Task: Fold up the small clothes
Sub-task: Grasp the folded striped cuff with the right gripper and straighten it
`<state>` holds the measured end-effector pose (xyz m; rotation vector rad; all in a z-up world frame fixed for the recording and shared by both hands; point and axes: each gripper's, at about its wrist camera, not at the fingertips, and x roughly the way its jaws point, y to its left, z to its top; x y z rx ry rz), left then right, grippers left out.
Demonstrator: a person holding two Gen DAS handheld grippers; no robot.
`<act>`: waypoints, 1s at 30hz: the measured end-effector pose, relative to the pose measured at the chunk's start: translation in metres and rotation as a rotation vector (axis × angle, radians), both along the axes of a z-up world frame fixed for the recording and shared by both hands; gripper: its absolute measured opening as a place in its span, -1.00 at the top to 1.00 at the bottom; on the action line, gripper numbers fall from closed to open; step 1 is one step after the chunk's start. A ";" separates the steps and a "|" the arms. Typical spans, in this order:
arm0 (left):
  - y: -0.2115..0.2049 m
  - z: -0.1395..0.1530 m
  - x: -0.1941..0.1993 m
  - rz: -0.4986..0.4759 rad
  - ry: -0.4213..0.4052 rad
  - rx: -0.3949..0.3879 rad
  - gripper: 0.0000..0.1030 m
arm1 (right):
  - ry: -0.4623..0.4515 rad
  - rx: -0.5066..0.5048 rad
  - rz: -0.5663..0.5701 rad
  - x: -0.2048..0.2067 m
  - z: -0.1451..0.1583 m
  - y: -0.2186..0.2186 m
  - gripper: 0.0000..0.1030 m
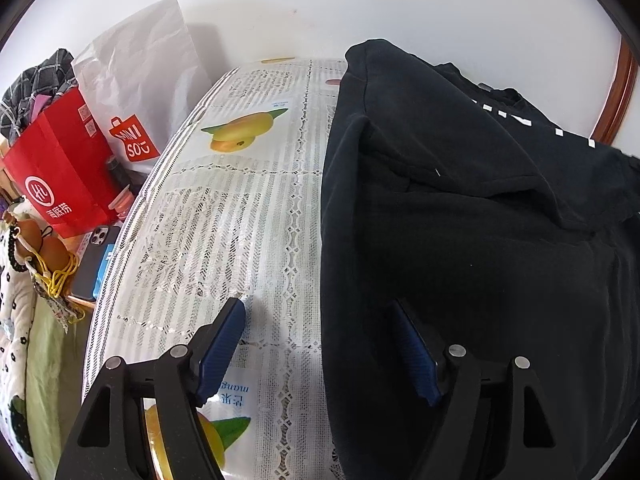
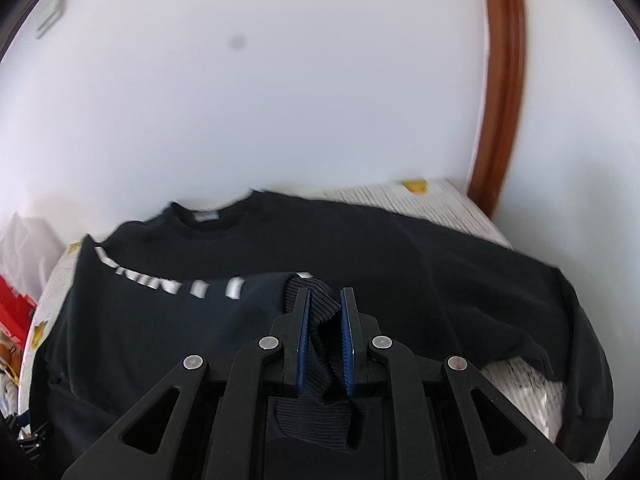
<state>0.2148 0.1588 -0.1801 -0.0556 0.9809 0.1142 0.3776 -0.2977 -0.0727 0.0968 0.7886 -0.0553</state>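
Observation:
A black sweatshirt with white lettering lies on the table, its left sleeve folded over the body; it also shows in the right wrist view. My left gripper is open and empty, straddling the sweatshirt's left edge just above the tablecloth. My right gripper is shut on the ribbed hem of the sweatshirt and holds it lifted over the chest lettering. The right sleeve hangs off the table's right side.
The table wears a white lace cloth with mango prints. At its left stand a red paper bag, a white Miniso bag and a phone. A white wall and a brown door frame lie behind.

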 end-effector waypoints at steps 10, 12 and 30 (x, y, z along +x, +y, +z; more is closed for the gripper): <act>0.000 0.003 -0.005 -0.004 0.008 0.010 -0.43 | 0.158 -0.024 -0.085 -0.006 -0.059 -0.039 0.66; -0.001 0.005 -0.002 -0.009 0.004 0.021 -0.43 | 0.171 -0.042 -0.085 -0.010 -0.064 -0.038 0.64; -0.014 0.022 0.102 -0.039 -0.029 0.057 0.88 | 0.160 -0.068 -0.001 -0.014 -0.072 -0.033 0.80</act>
